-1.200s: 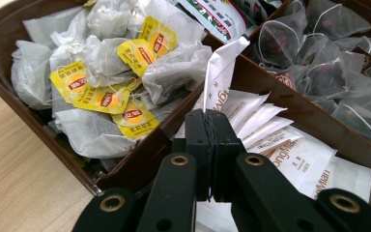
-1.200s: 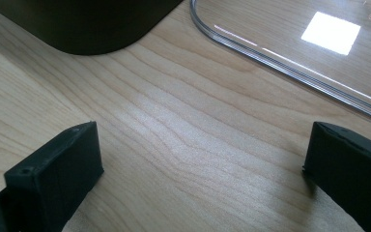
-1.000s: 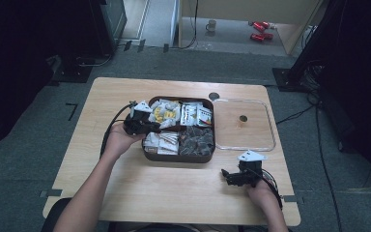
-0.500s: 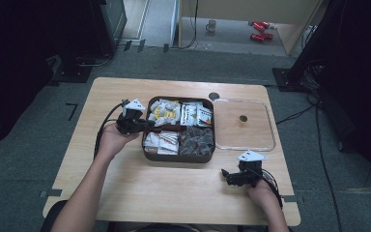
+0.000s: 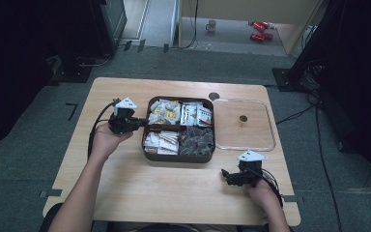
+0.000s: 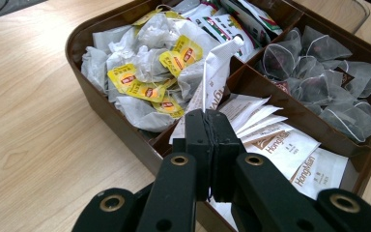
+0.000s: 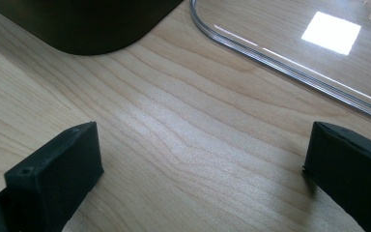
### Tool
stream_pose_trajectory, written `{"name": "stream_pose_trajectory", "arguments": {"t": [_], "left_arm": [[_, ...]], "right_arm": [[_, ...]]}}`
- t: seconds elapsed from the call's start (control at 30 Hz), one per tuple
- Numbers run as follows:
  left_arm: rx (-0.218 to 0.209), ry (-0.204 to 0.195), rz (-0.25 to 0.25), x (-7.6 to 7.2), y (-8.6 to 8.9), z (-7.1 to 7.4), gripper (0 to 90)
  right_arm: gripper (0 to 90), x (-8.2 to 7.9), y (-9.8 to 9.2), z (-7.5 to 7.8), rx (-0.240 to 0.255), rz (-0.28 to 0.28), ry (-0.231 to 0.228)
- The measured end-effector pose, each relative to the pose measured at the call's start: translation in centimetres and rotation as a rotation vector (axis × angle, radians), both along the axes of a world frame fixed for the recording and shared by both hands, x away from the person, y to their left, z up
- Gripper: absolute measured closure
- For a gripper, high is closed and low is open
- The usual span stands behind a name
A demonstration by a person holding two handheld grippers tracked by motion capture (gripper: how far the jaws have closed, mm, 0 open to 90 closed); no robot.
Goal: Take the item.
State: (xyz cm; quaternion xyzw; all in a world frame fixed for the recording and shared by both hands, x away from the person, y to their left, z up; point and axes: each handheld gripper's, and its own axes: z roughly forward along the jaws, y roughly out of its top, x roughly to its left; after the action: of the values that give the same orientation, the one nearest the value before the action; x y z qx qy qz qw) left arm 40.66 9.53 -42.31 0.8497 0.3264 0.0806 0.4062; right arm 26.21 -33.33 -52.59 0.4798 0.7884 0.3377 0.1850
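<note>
The four-compartment tray (image 5: 178,155) sits mid-table (image 5: 125,193) — clear lid (image 5: 244,145) just right of it, sachets (image 5: 162,142) in its near-left compartment.

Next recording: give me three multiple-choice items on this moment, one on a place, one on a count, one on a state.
1. Where does the clear lid lie?
A. on the box
B. on the table, right of the box
C. on the floor
2. How many compartments has the brown box?
A. two
B. four
C. six
3. How stand the right gripper's jaws?
A. open
B. shut on a sachet
C. shut on the lid

B: it lies flat on the table beside the box. B: dividers form four sections. A: bare wood shows between the jaws.
</note>
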Motion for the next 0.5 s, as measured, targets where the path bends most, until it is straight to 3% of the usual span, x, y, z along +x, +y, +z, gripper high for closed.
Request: {"name": "stream_pose_trajectory", "arguments": {"t": [0.5], "left_arm": [[-0.018, -0.002, 0.046, -0.2, 2.2, 0.4, 89.5]], "right_arm": [[0.0, 0.0, 0.0, 0.0, 0.000, 0.000, 0.000]]}}
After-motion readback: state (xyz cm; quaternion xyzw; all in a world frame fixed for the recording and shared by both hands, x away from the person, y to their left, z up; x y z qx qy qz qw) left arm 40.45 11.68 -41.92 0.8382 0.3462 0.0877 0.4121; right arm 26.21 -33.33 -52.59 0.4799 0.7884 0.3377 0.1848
